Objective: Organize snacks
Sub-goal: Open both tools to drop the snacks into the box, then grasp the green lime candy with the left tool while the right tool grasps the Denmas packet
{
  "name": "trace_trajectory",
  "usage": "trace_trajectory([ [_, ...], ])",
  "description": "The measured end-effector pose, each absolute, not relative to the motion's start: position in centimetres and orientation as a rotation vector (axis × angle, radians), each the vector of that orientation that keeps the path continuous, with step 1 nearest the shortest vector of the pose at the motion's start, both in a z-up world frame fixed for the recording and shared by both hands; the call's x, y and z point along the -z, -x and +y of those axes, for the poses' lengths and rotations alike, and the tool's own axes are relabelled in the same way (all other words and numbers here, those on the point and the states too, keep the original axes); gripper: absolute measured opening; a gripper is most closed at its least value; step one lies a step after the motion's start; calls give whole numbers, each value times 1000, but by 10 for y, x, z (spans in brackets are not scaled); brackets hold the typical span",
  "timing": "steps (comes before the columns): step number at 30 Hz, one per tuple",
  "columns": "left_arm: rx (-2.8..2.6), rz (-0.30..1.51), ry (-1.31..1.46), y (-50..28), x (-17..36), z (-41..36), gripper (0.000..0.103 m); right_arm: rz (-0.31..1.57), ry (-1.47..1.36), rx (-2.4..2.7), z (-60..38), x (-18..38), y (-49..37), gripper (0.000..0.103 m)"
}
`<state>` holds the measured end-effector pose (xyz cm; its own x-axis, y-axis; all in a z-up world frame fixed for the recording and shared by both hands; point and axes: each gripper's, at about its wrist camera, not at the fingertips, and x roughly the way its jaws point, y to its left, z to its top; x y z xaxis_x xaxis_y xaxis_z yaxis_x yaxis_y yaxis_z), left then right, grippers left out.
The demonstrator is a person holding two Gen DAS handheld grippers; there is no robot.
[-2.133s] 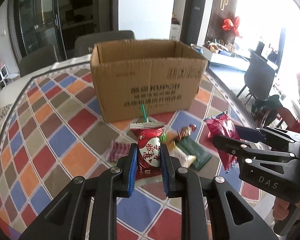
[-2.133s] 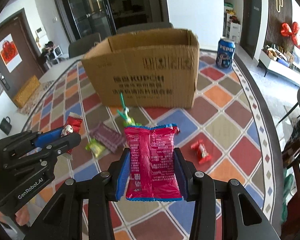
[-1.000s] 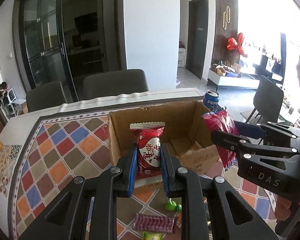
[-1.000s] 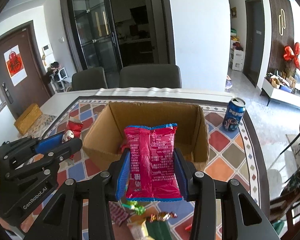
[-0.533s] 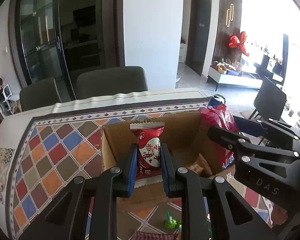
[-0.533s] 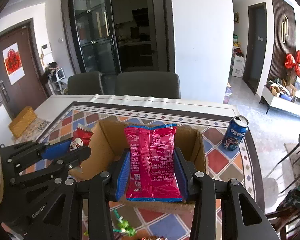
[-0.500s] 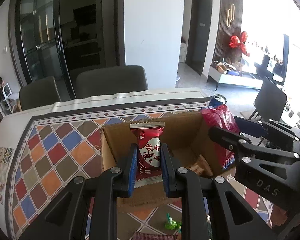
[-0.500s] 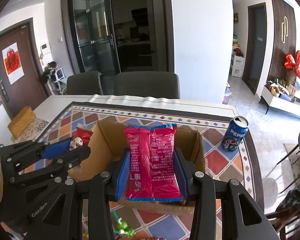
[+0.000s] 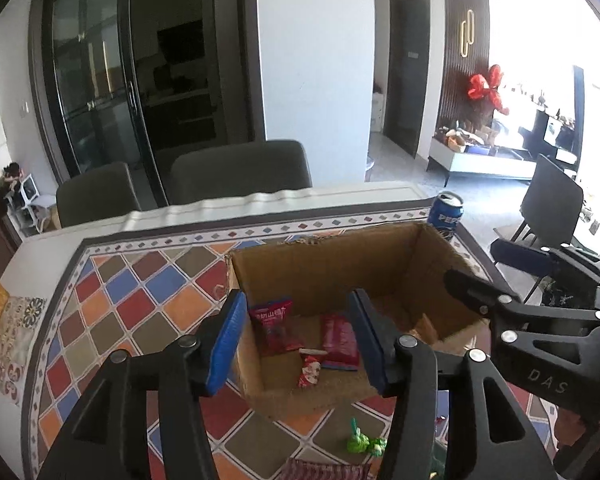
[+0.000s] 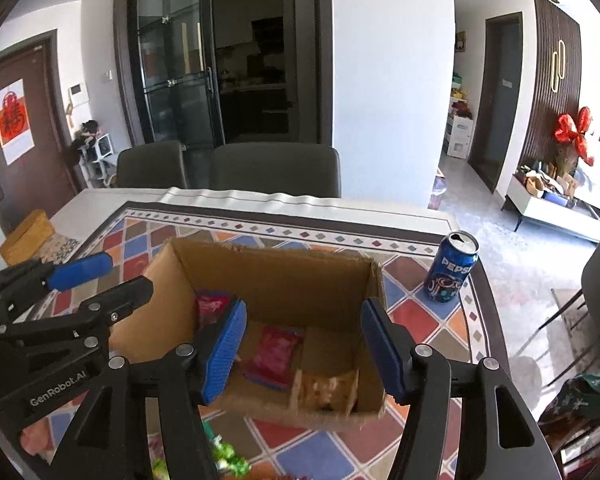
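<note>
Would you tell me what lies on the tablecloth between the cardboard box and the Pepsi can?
Nothing: in the right wrist view only bare patterned tablecloth separates the cardboard box from the Pepsi can.

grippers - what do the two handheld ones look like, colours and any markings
Both are black plastic frames with silver rivets and two fingers faced with ribbed blue pads. The left gripper carries white "GenRobot.AI" lettering on its side, seen from the right wrist; the right gripper reads "DAS", seen from the left wrist.
</note>
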<state>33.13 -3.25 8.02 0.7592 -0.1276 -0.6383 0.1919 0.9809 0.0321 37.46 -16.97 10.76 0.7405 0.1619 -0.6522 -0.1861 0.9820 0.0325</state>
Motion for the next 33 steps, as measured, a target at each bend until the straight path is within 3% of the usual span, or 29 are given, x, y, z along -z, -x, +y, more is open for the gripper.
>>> trace_trajectory([
  [14, 181, 660, -72, -263, -90, -19, 58, 718, 38, -278, -160, -113, -312, 61],
  [33, 198, 800, -44, -212, -38, -6, 59, 857, 65, -325, -146, -65, -261, 61],
])
